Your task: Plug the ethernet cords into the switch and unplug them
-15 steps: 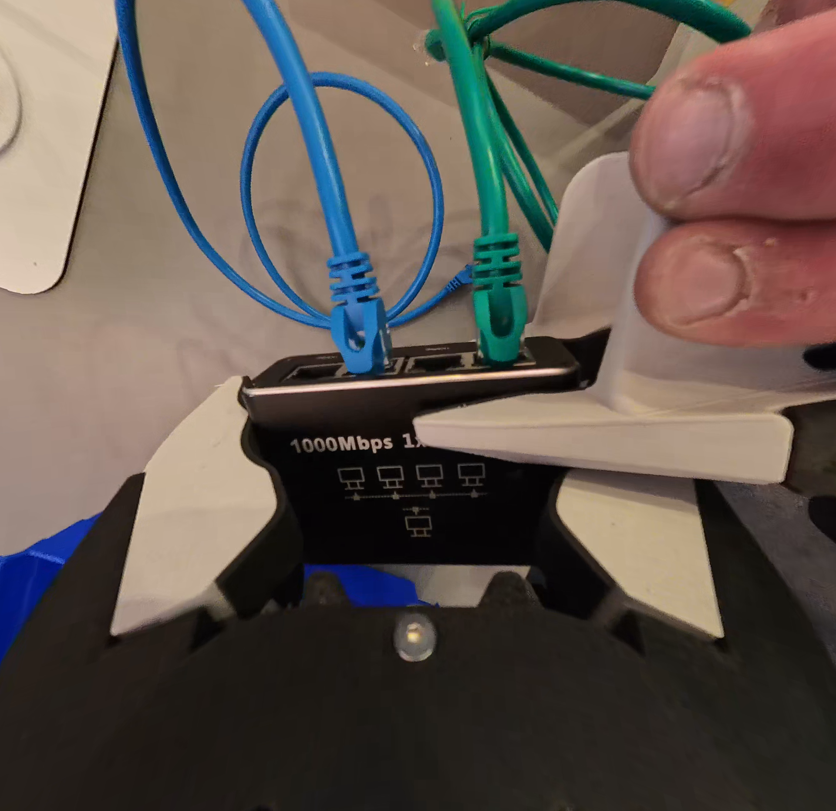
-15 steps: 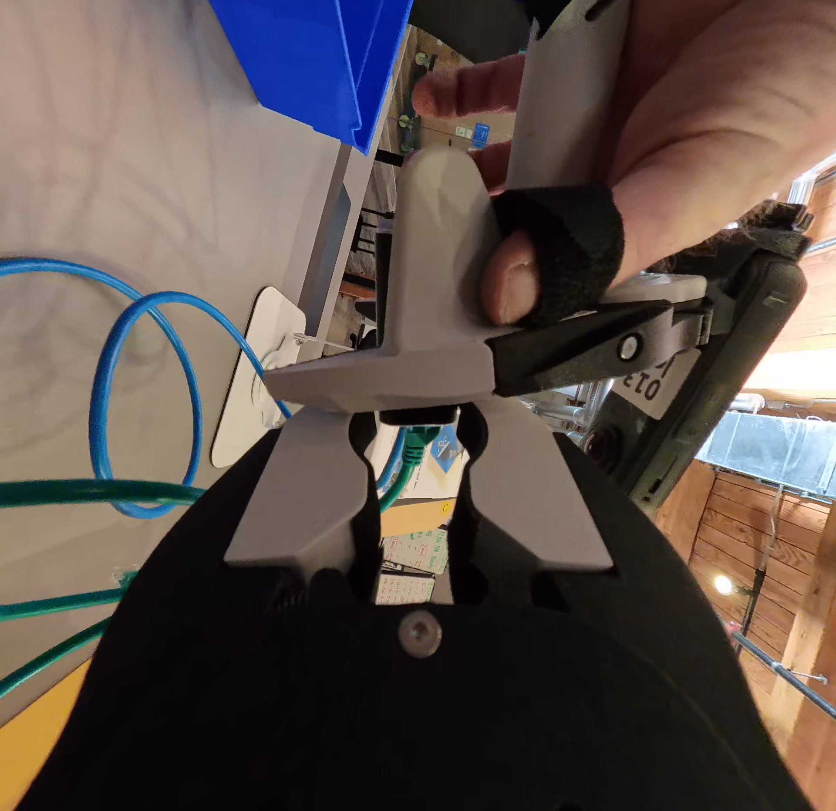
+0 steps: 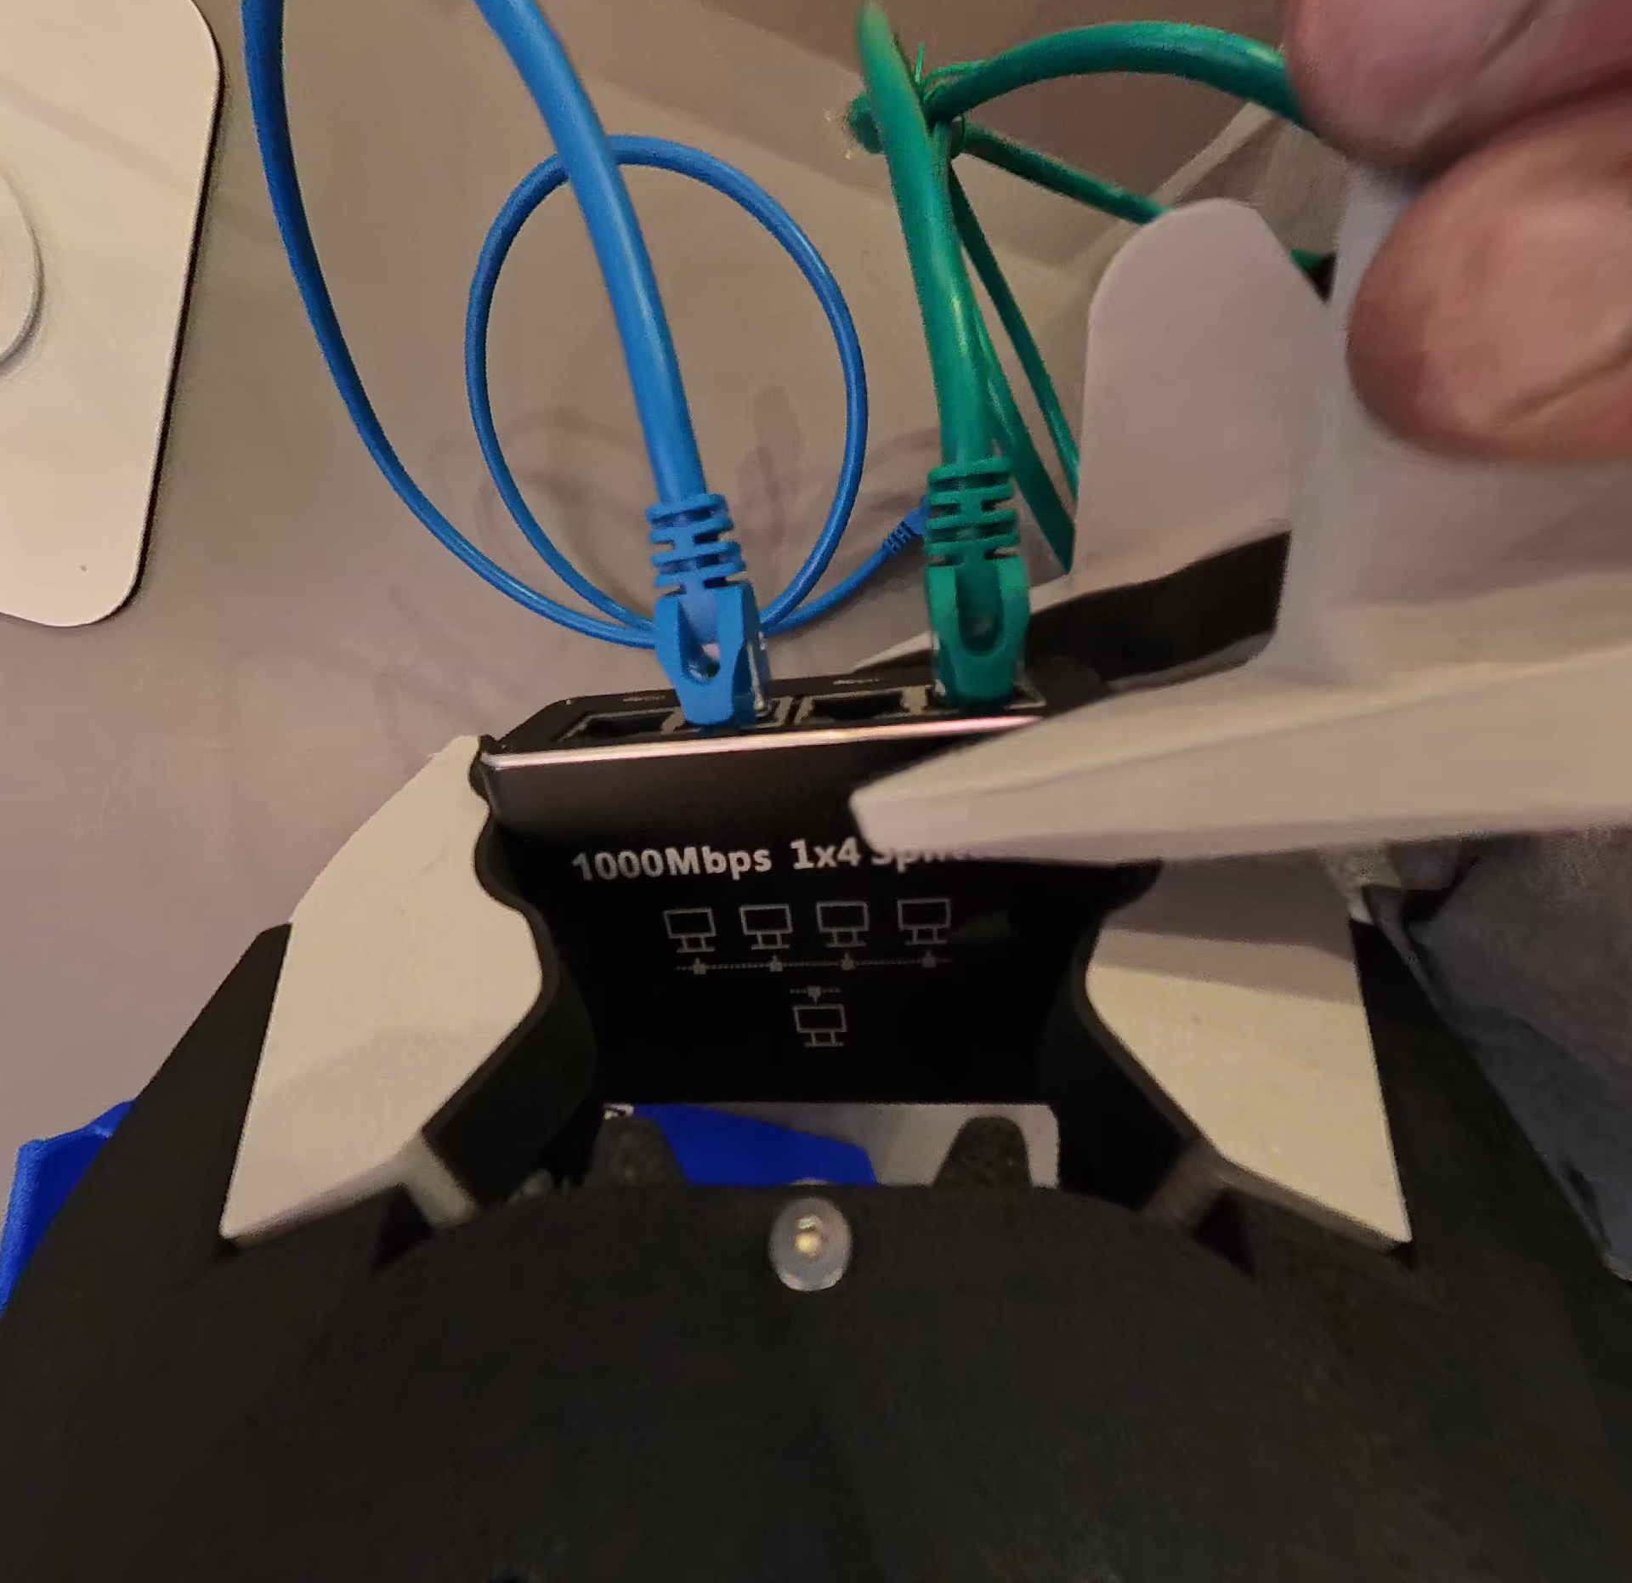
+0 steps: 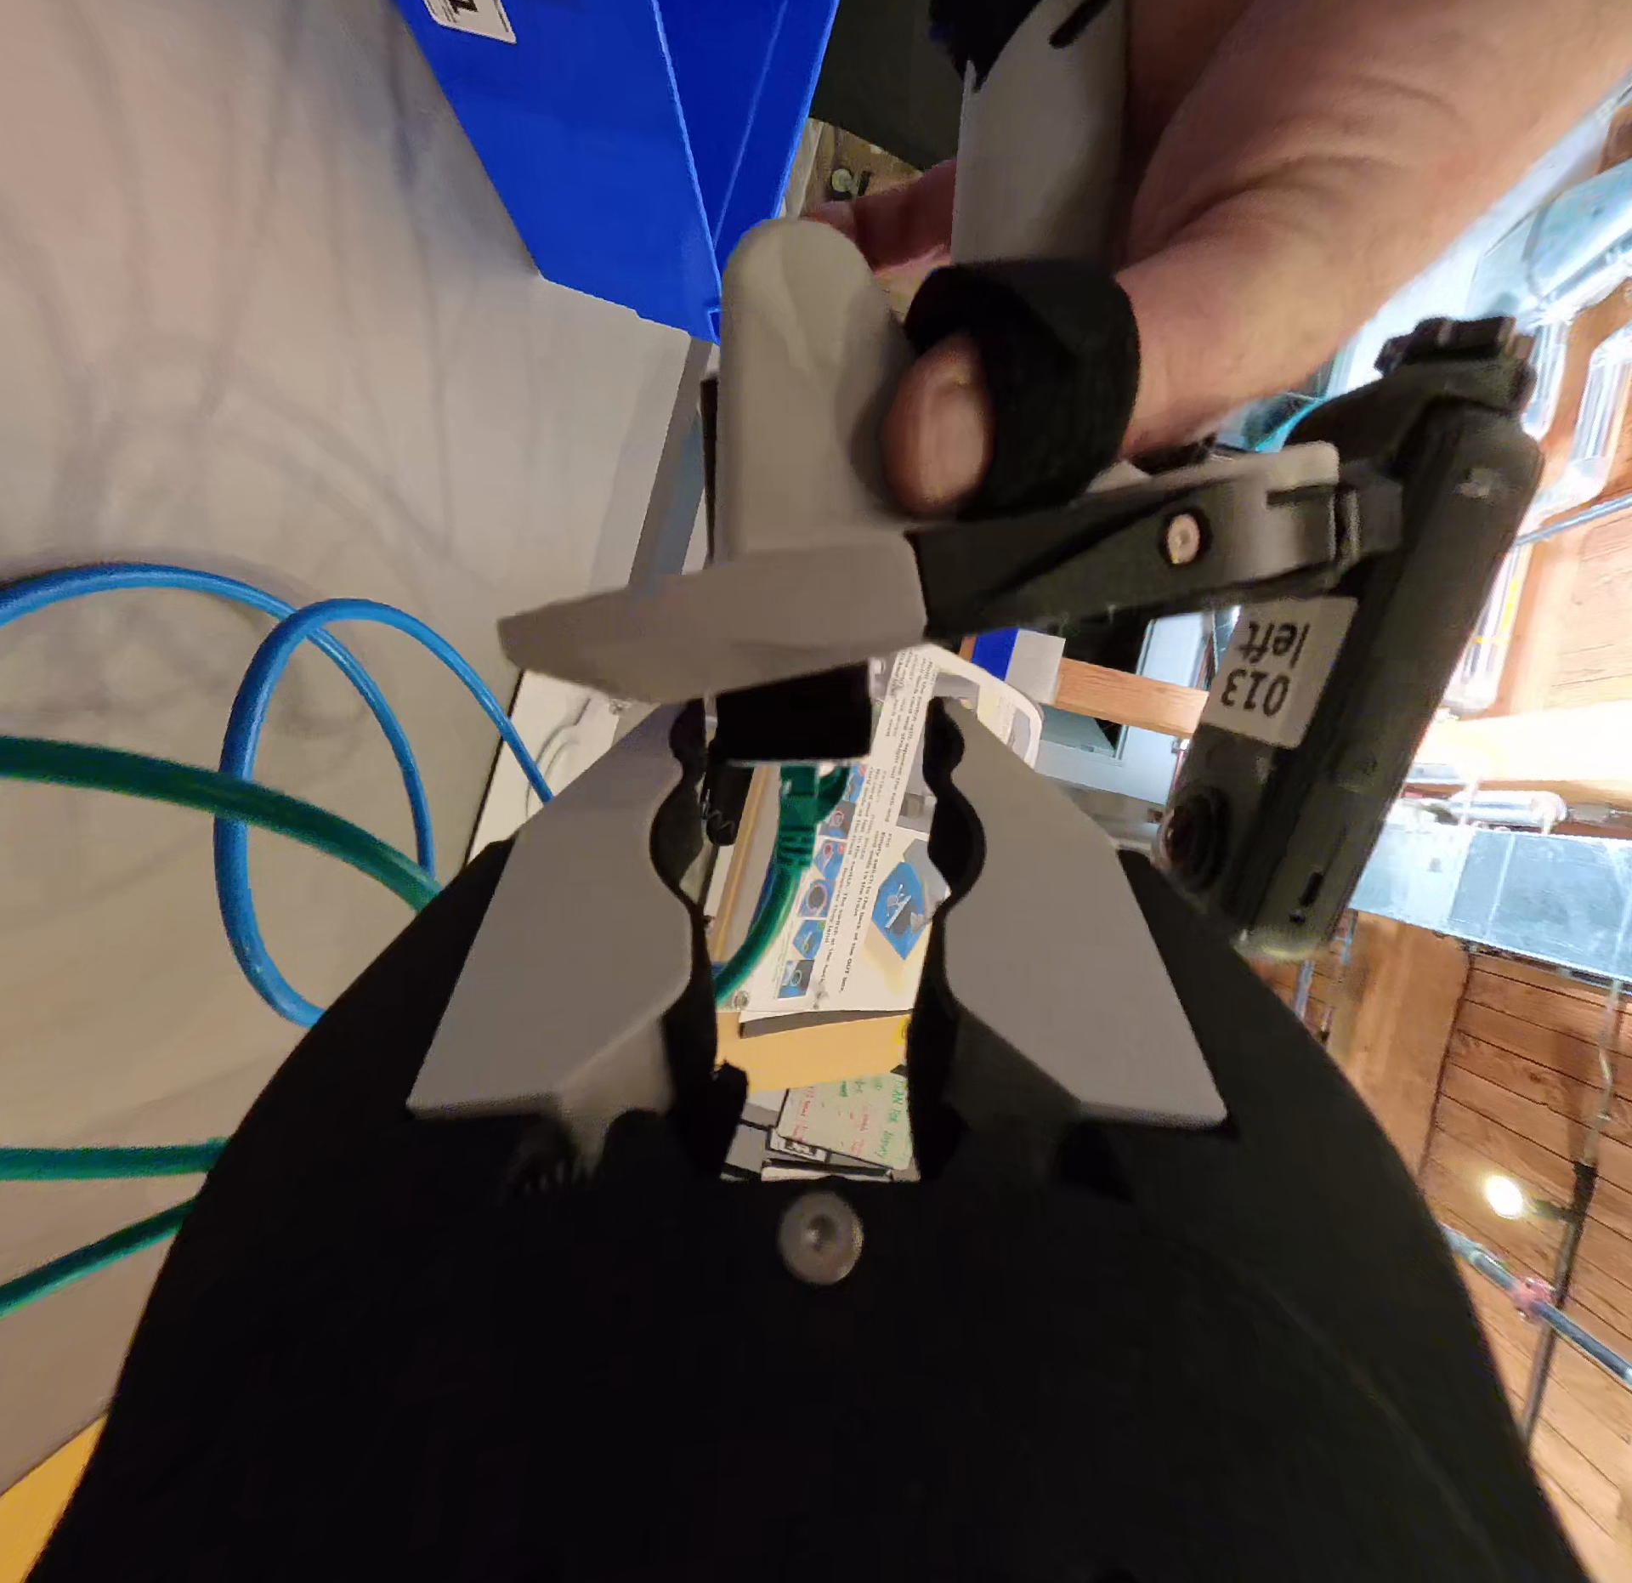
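Only leftward: blue cord in switch

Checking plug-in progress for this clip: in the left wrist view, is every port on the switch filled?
No, only the blue cord and green cord are plugged into the switch; two ports sit empty.

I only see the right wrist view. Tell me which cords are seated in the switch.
Observer: The blue cord and the green cord are both plugged into the switch.
Operator: Report the free ports.
Observer: One empty port sits between the two plugs; another lies left of the blue one.
Operator: Say what holds the switch.
Observer: The left gripper, its jaws shut on the switch's two sides.
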`<state>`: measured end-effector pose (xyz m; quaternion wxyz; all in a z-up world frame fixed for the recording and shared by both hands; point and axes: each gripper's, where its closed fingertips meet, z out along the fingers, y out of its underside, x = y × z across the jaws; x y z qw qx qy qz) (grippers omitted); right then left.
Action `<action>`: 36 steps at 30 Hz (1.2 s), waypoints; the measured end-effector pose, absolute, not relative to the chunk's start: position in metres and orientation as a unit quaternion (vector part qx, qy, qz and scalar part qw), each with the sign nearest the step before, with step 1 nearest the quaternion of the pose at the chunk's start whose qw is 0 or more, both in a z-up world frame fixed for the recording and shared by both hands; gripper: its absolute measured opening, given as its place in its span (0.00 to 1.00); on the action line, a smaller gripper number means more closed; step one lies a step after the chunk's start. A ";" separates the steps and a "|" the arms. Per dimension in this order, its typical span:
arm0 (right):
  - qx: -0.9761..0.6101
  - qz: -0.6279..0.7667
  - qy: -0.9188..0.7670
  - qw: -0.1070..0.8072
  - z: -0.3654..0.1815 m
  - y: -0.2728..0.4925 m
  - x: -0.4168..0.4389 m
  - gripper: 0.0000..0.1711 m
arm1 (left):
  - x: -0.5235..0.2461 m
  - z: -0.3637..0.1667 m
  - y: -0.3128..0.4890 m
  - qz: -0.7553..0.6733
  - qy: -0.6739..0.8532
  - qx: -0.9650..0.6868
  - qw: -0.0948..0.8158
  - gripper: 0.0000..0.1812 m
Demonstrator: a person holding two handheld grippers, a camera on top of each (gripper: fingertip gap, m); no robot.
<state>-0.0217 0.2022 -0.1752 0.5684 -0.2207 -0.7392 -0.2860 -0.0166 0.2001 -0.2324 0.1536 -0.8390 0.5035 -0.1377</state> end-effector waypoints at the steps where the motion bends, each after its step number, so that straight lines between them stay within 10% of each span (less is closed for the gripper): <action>1: -0.219 -0.278 -0.742 0.569 -0.175 0.202 -0.019 0.28 | -0.017 -0.231 0.200 -0.145 0.504 -0.837 0.156 0.71; 36: -0.216 0.207 -0.802 0.517 -0.126 0.151 0.012 0.09 | -0.010 -0.207 0.164 -0.233 0.662 -0.707 0.088 0.71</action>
